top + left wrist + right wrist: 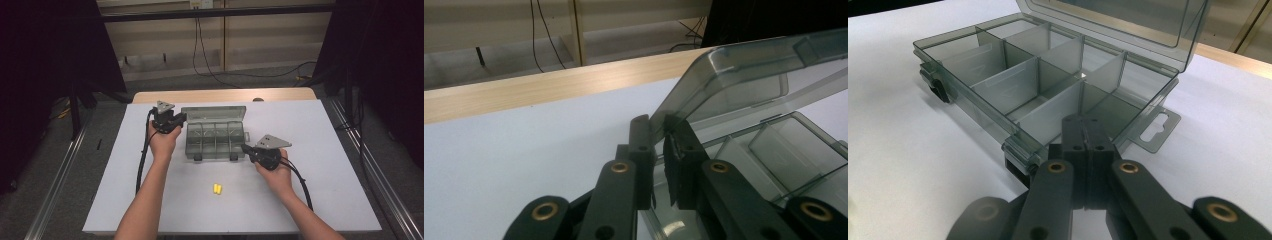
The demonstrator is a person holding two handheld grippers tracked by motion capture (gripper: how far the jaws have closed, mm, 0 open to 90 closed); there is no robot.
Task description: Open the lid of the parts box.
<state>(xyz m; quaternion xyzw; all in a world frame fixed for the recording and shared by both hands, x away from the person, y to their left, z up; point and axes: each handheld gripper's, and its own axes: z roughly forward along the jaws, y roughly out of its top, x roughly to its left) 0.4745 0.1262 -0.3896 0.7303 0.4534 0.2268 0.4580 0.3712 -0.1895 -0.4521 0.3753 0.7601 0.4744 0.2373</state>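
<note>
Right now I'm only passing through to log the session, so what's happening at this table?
A person works on a clear grey compartment box with a gripper in each hand. The left gripper is shut on the edge of the raised lid, holding it open. The right gripper, jaws shut, rests at the box's near corner. The compartments look empty, and two small yellow pieces lie on the table in front.

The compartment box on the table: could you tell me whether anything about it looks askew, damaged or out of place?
Nothing looks damaged. The compartment box sits square on the table, its lid raised and pinched at one edge by the left hand-held gripper. Its compartments look empty, while two small yellow pieces lie loose on the table in front of it.
</note>
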